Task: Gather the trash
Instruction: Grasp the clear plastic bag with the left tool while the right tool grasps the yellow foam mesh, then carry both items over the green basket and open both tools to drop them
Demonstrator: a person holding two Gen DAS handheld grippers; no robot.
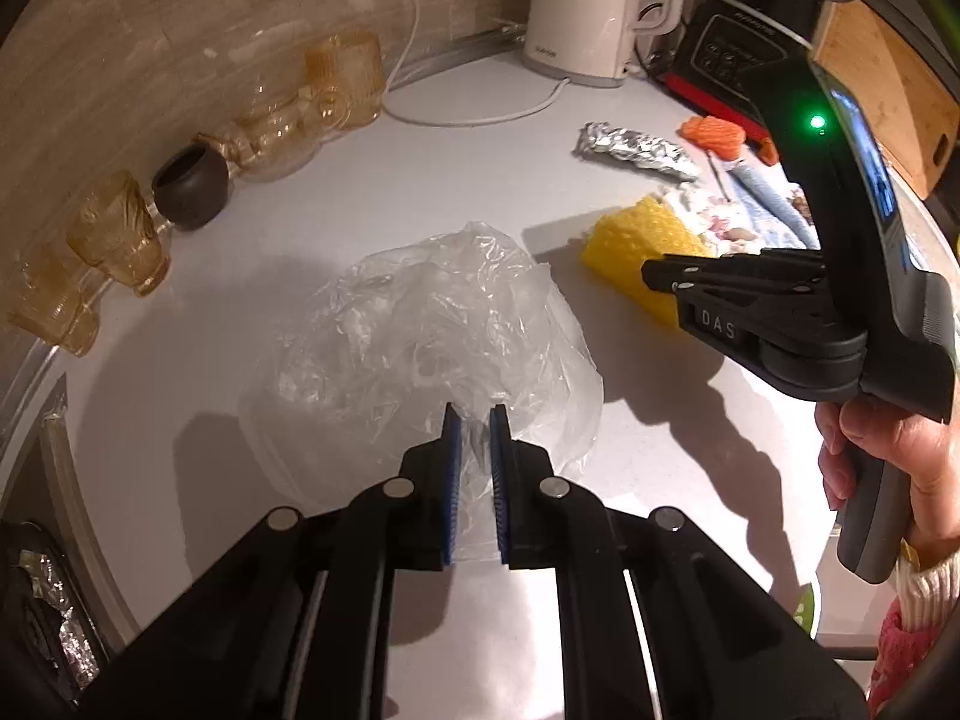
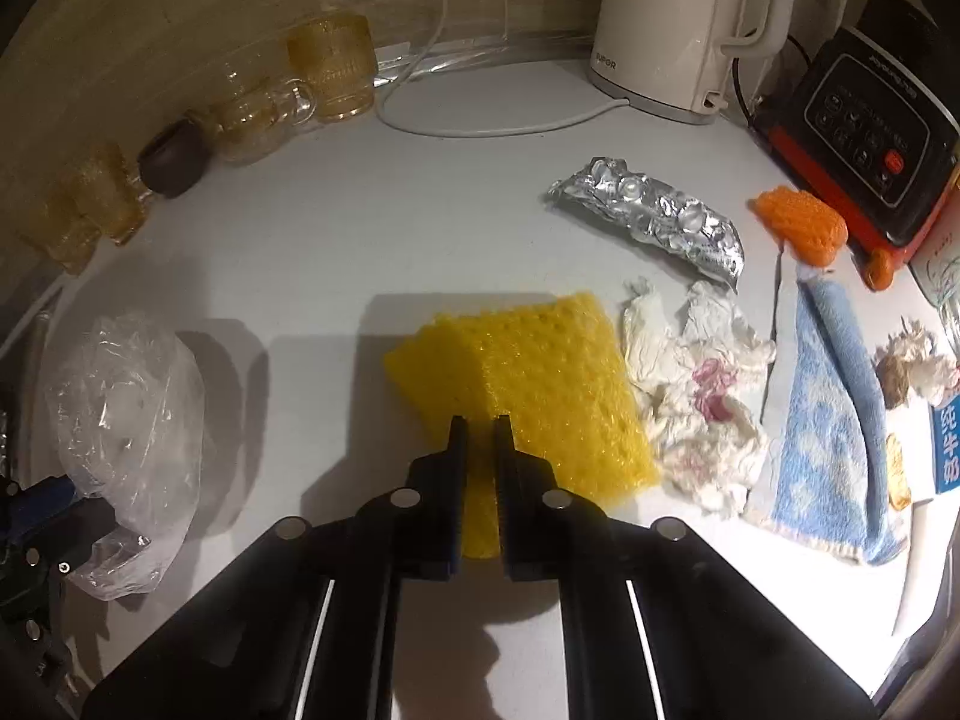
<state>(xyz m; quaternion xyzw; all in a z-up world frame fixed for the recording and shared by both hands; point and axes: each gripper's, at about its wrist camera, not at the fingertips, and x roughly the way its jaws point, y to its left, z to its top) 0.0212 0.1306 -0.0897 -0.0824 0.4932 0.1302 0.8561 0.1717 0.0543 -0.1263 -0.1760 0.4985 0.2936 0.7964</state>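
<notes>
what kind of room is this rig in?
Most likely a home kitchen counter: a white electric kettle at the wall, amber drinking glasses lined up, and a black-and-red countertop appliance beside them.

My left claw (image 1: pixel 474 420) is black with blue ribbed pads, and the plastic bag (image 1: pixel 438 324) in it is clear and crinkled. My right claw (image 2: pixel 480 426) is black too, pinching a bright yellow sheet of bubble wrap (image 2: pixel 540 384) dotted with small bubbles. The tissue (image 2: pixel 696 402) is white with pink stains, the foil (image 2: pixel 654 216) silver, the towel (image 2: pixel 834 420) light blue with pale patches, the kettle (image 2: pixel 678 24) cream, the glasses (image 2: pixel 330 66) amber.
</notes>
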